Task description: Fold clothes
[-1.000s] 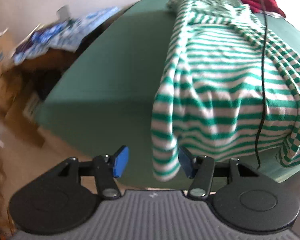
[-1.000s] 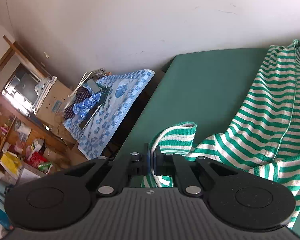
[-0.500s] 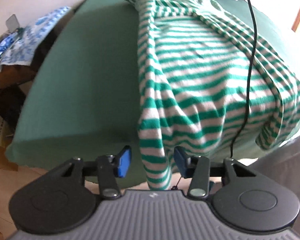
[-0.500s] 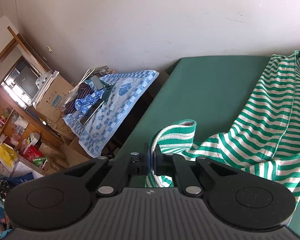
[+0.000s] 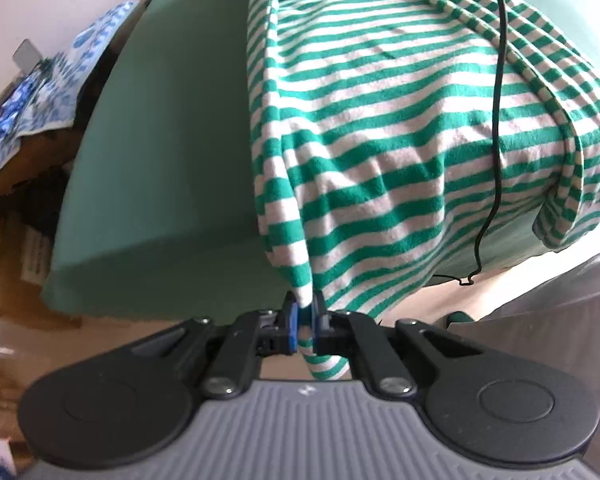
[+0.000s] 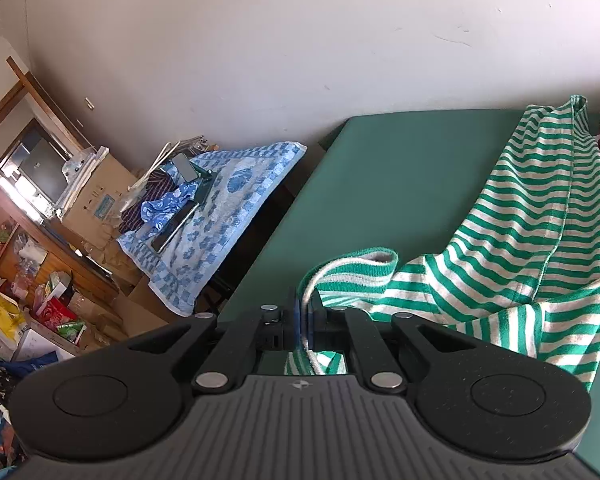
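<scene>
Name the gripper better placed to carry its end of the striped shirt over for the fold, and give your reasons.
Left, probably. The left gripper is shut on the striped shirt where its end hangs off the green table, so that end is free to lift. The right gripper pins a cuff low over the table.

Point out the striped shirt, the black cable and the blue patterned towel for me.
striped shirt (image 5: 380, 120): left wrist view, middle of its body.
black cable (image 5: 497, 120): left wrist view, strand crossing the shirt.
blue patterned towel (image 6: 236, 208): right wrist view, its middle.

Green-striped shirt (image 5: 380, 120) on green bed (image 5: 172, 160)
</scene>
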### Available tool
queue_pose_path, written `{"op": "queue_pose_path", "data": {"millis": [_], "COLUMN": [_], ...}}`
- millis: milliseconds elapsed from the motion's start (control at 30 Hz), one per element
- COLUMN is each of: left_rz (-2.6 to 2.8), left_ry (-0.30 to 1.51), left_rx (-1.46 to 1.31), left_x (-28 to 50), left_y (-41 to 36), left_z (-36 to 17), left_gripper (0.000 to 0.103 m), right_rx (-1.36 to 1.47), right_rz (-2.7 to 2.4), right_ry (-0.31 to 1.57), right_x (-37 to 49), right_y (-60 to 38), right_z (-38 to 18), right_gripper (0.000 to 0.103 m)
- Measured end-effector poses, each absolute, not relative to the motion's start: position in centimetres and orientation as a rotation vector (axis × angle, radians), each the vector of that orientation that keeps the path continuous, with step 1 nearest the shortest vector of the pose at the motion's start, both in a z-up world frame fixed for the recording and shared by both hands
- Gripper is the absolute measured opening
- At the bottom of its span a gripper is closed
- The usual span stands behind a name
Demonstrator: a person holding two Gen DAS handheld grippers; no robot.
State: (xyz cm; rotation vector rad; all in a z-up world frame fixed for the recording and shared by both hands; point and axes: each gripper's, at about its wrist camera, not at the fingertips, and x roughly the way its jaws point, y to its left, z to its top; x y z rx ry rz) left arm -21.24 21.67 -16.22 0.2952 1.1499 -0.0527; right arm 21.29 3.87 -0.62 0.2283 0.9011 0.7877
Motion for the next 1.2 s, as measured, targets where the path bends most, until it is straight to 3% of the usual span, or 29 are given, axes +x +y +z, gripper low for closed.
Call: {"op": "queue_pose_path", "data": {"millis": [633,1200], "left_rz": [-0.030,-0.186], "left_ry": [1.120,1.159], "left_rx": [0.430,0.461], "left_x": [-22.3,-21.7], "left_y": [13.6,9.4], "left_z": [-12.9,-13.8], "left_gripper": [0.003,0.003], "right_rx": [0.264,0.376], "right_rz": [0.798,0.657], "right_ry": [0.853,0.927], "right_x": [21.5,22.2], "right_y": [2.0,-6.5], "right_z": [1.1,-3.7], "right_gripper": [0.004,0.004]}}
